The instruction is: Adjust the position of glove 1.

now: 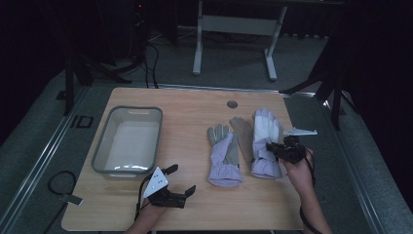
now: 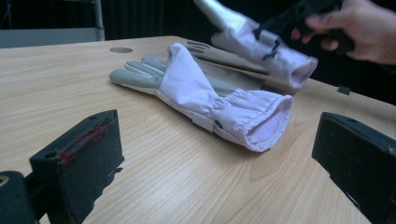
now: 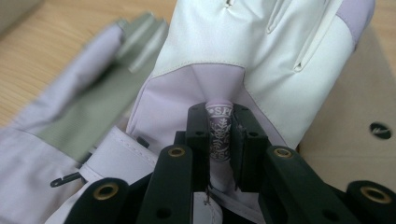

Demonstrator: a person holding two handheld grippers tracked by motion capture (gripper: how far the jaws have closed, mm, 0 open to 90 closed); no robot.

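Right glove [image 3: 261, 51] – its lilac cuff fold pinched between right tool [image 3: 220, 135] jaws – left tool [image 1: 176, 181] spread, well apart.

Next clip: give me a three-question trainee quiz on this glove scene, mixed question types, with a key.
1. True or false: the right gripper is shut on the right glove.
2. The left gripper is: A) open above the table, B) clamped on the left glove, C) inside the grey bin.
3. How many gloves does the high view show?

Key: 1 true; 2 A; 3 two.
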